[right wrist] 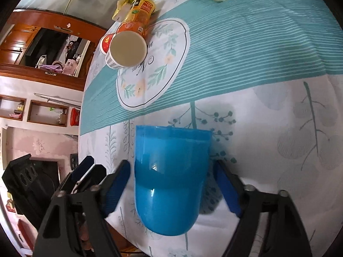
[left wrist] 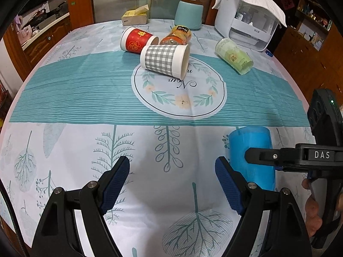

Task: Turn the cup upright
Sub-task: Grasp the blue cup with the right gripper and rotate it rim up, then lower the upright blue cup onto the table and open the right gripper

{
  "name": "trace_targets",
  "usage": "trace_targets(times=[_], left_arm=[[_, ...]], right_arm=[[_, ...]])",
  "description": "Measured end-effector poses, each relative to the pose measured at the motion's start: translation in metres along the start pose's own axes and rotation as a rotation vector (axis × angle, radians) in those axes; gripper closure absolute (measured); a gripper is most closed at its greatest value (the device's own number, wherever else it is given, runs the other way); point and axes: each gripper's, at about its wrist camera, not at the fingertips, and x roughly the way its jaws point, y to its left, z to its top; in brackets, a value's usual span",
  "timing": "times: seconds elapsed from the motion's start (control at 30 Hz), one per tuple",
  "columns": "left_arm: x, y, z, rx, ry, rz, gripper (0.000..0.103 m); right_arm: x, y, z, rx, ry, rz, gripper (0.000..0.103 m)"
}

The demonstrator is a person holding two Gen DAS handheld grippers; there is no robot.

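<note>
The blue plastic cup [right wrist: 171, 180] stands on the leaf-print tablecloth [right wrist: 278, 128], between the spread fingers [right wrist: 116, 185] of the right gripper [right wrist: 172, 187], which flank it without evident contact. The left gripper [left wrist: 172, 185] is spread, holding nothing.

We see a translucent blue cup [right wrist: 171, 177], a grey-and-white checked cup [left wrist: 165, 61], a red cup [left wrist: 137, 40] with gold motifs, perhaps floral, and a teal-striped, leaf-printed tablecloth [left wrist: 85, 98].

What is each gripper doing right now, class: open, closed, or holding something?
Left gripper: open, holding nothing.
Right gripper: open, fingers either side of the blue cup, not clamped on it.
</note>
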Motion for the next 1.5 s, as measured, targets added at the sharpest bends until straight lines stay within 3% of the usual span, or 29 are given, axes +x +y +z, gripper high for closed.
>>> trace_targets(times=[0.27, 0.4, 0.57, 0.7, 0.93, 1.2, 1.37, 1.5], left_arm=[[0.0, 0.001, 0.001, -0.006, 0.0, 0.006, 0.022], [-0.003, 0.002, 0.003, -0.006, -0.012, 0.013, 0.022], [-0.008, 0.003, 0.002, -0.016, -0.026, 0.014, 0.022], [-0.011, 0.003, 0.0, -0.021, -0.032, 0.023, 0.022], [-0.01, 0.007, -0.009, -0.046, -0.037, 0.048, 0.022], [-0.011, 0.014, -0.018, -0.078, -0.045, 0.076, 0.022], [-0.014, 0.015, -0.021, -0.082, -0.043, 0.075, 0.022], [-0.019, 0.012, -0.024, -0.075, -0.046, 0.077, 0.022]], right_arm=[[-0.004, 0.012, -0.004, -0.088, -0.001, -0.019, 0.034], [-0.016, 0.021, -0.007, -0.138, -0.056, -0.034, 0.035], [-0.034, 0.046, -0.015, -0.28, -0.221, -0.153, 0.035], [-0.04, 0.07, -0.032, -0.464, -0.384, -0.257, 0.035], [-0.021, 0.075, -0.06, -0.662, -0.545, -0.315, 0.035], [-0.013, 0.068, -0.072, -0.665, -0.579, -0.307, 0.035], [-0.015, 0.072, -0.075, -0.677, -0.548, -0.333, 0.034], [-0.021, 0.075, -0.084, -0.701, -0.573, -0.307, 0.02]])
